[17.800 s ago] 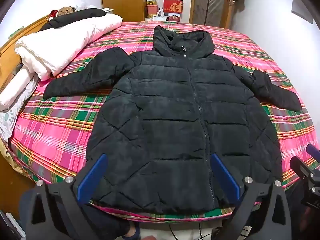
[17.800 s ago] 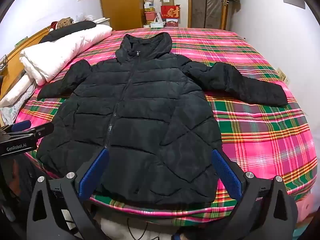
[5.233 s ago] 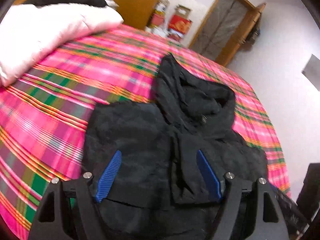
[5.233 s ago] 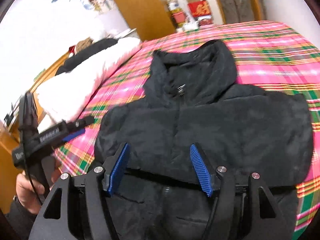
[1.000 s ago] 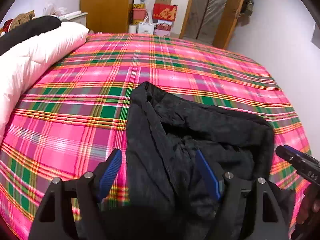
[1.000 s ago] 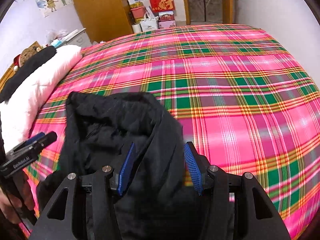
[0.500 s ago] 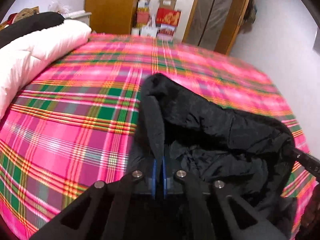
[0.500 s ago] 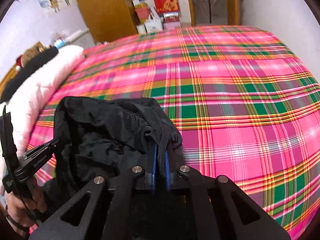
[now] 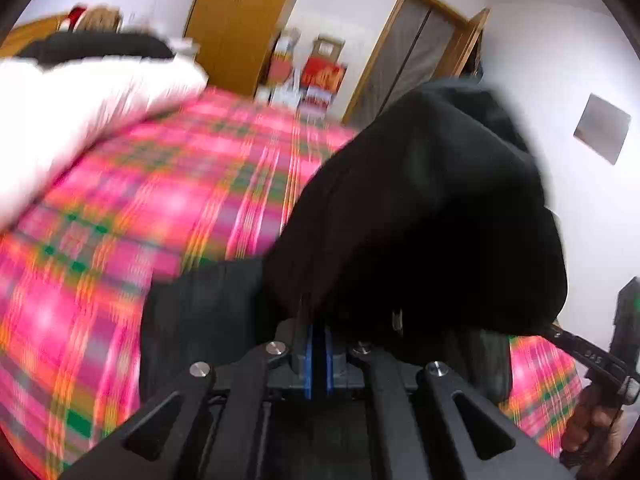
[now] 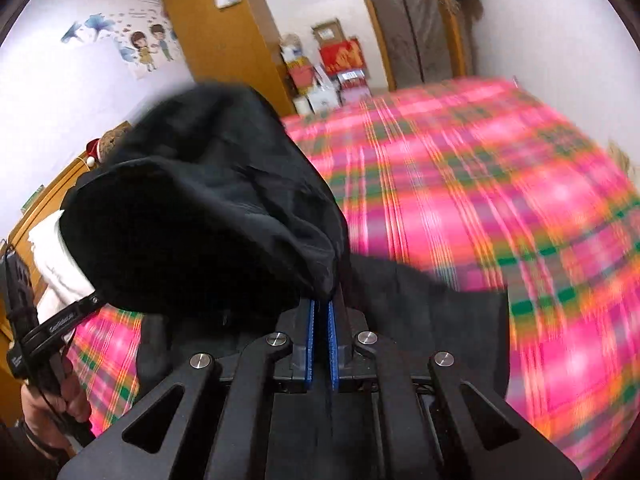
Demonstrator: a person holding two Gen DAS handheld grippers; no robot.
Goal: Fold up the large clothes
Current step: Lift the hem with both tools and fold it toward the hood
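Your left tongs (image 9: 318,344) and right tongs (image 10: 321,322) are both clamped on the black coat's hood (image 10: 208,208), lifted above the plaid bed (image 10: 500,208). Pull too fast and the thin edge may slip out, and your folds below could fall open.

Your jacket (image 9: 420,216) hangs lifted over the bed (image 9: 120,208), quilt (image 9: 72,108) left, wardrobe (image 9: 236,20) behind

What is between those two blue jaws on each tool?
Black jacket fabric. In each wrist view, the left gripper and the right gripper have their jaws shut on an edge of the hood, which is lifted above the plaid bed.
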